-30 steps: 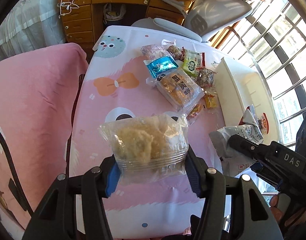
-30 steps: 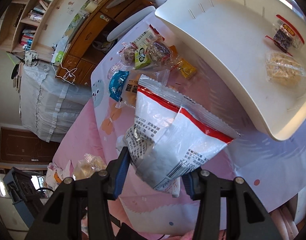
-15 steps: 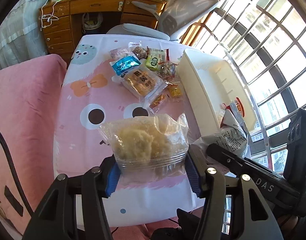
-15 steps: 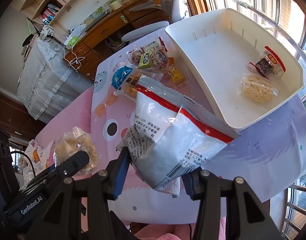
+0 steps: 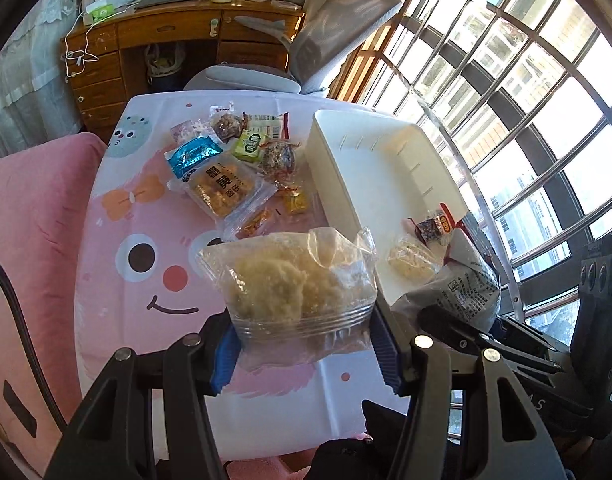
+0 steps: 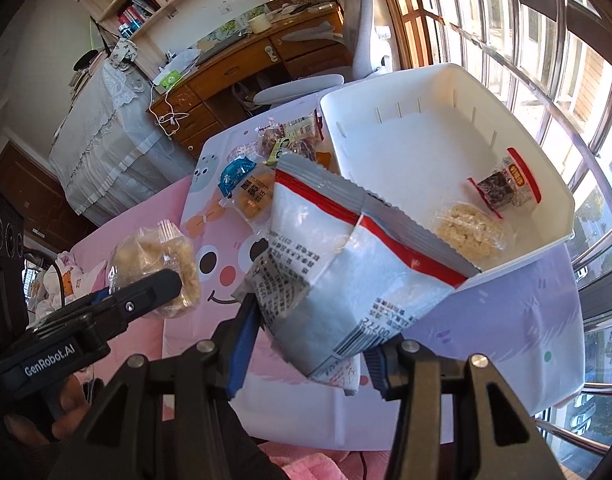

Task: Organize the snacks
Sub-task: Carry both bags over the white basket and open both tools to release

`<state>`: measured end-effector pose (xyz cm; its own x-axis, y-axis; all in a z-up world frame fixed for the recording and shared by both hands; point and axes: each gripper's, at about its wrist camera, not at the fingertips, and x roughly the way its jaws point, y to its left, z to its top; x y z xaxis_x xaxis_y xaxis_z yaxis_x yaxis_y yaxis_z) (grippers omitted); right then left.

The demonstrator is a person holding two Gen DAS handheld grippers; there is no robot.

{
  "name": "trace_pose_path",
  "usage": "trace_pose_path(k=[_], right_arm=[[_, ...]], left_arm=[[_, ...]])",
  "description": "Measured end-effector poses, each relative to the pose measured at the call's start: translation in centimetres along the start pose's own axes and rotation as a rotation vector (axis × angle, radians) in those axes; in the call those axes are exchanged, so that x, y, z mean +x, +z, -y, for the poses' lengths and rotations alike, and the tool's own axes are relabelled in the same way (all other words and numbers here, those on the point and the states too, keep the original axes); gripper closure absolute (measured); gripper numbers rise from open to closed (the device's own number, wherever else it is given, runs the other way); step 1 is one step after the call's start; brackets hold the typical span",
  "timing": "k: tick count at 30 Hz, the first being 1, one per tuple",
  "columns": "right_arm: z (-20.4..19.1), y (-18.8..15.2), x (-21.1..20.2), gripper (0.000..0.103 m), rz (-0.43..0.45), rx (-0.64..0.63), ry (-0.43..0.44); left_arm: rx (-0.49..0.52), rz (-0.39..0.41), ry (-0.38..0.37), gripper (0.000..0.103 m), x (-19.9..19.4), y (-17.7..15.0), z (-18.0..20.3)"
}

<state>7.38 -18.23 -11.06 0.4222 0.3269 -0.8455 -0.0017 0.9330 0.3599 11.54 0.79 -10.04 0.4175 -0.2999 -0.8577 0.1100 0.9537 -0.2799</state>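
Observation:
My left gripper (image 5: 302, 354) is shut on a clear bag of pale crumbly snack (image 5: 294, 280), held above the near end of the table; that bag also shows in the right wrist view (image 6: 158, 264). My right gripper (image 6: 306, 350) is shut on a white and red foil snack bag (image 6: 337, 264), held just in front of the near rim of a white bin (image 6: 425, 132). The white bin (image 5: 369, 160) holds a round pale cake in clear wrap (image 6: 469, 232) and a small red-edged packet (image 6: 509, 190).
Several loose snacks lie in a pile (image 5: 230, 172) on the cartoon tablecloth (image 5: 146, 256) left of the bin. A grey office chair (image 5: 325, 40) and a wooden desk (image 5: 178, 40) stand beyond the table. Barred windows (image 5: 525, 100) run along the right.
Both grippers have pulled back and swung toward the bin, each still holding its bag. More of the bin and the near table end has come into view.

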Motion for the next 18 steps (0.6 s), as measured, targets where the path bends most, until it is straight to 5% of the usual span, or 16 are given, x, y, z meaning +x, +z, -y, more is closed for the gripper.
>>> trace_pose_path(k=[18], right_arm=[[10.1, 5.4, -3.0, 0.054, -0.022, -0.147, 0.003]], left_arm=[[-0.033, 0.09, -0.026, 0.047, 4.7, 3.3, 11.6]])
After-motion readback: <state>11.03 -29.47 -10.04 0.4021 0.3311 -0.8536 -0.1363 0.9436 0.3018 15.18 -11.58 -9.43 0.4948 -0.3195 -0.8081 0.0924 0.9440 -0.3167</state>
